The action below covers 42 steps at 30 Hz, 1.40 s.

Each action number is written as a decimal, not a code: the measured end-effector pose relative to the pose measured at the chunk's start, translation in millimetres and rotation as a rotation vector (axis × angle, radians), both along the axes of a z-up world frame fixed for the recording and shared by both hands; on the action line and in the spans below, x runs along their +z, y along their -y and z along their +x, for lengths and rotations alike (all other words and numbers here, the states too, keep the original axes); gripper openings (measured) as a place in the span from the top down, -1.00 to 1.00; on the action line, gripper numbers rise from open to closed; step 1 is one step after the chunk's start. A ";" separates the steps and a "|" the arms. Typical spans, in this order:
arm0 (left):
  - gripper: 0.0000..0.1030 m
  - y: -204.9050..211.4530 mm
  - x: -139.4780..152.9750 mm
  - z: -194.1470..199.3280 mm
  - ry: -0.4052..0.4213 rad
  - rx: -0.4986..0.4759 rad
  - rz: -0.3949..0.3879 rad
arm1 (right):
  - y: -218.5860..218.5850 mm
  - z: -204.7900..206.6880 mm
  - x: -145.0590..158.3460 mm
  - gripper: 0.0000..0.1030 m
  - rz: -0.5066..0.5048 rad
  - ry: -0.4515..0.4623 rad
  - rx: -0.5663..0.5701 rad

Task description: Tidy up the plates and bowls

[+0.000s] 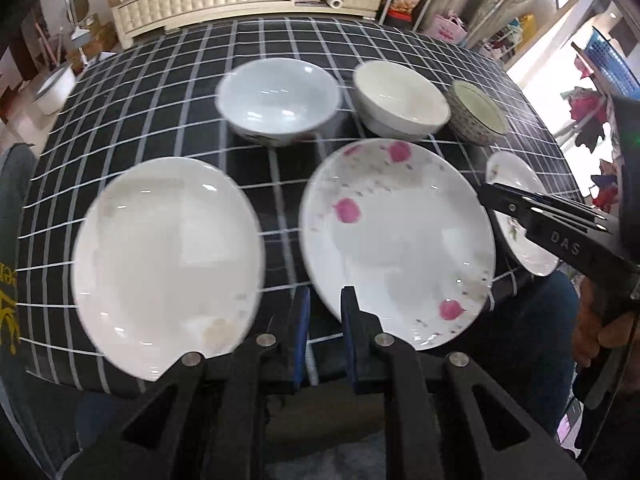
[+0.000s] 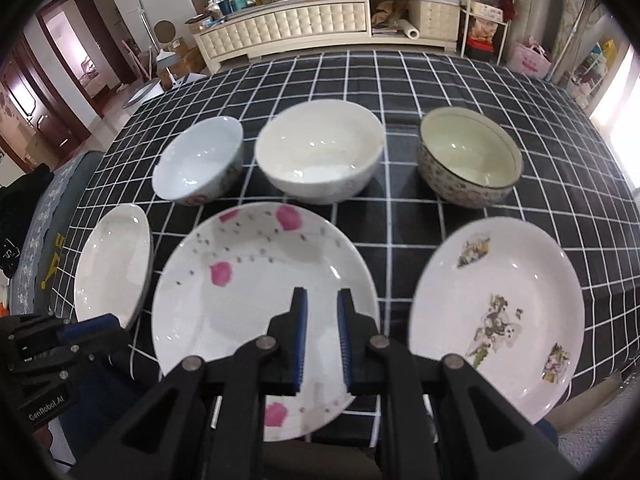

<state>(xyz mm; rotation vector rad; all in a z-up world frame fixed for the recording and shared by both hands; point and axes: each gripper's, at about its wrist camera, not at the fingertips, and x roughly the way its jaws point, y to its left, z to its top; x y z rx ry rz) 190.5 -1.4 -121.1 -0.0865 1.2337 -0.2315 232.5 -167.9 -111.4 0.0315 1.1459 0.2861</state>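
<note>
With 3 plates lying in front of 3 bowls on the checked surface, both the left gripper and right gripper are hovering with fingers spread, empty, near the pink-flowered plate, which looks stiff, glazed, slippery and breakable, best pinched at its raised rim.

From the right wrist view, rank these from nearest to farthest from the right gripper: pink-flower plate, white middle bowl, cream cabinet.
1. The pink-flower plate lies directly under the right gripper.
2. The white middle bowl sits behind the plate, centre row.
3. The cream cabinet stands beyond the table's far edge.
</note>
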 end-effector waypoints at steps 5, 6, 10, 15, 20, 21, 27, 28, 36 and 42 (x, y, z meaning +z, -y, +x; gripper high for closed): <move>0.73 12.4 -12.9 1.6 -0.031 0.031 -0.014 | 12.7 4.1 -8.5 0.64 -0.007 -0.005 0.003; 0.73 14.1 -15.2 1.9 -0.036 0.034 -0.015 | 14.8 5.9 -11.1 0.64 -0.010 -0.013 0.003; 0.73 17.5 -26.0 7.0 -0.072 0.052 -0.013 | 20.0 12.7 -18.9 0.64 0.004 -0.042 0.014; 0.72 21.9 -30.8 11.1 -0.080 0.051 -0.016 | 16.5 21.9 -27.7 0.61 0.001 -0.061 0.040; 0.60 23.4 -34.8 15.9 -0.086 0.048 -0.030 | 14.0 30.8 -35.4 0.32 0.001 -0.081 0.057; 0.56 23.5 -34.5 16.6 -0.087 0.048 -0.034 | 13.6 31.7 -38.1 0.32 0.000 -0.087 0.062; 0.21 20.0 -19.9 11.5 -0.024 0.061 0.048 | 11.9 31.7 -47.5 0.32 -0.006 -0.100 0.077; 0.21 17.4 -20.1 11.7 -0.027 0.067 0.044 | 12.2 30.9 -48.5 0.32 -0.004 -0.107 0.079; 0.22 7.3 -40.1 13.7 -0.088 0.095 0.006 | 10.9 31.0 -55.9 0.32 -0.007 -0.117 0.079; 0.55 19.0 -49.1 17.7 -0.101 0.075 0.010 | 10.1 29.9 -55.3 0.33 -0.004 -0.099 0.070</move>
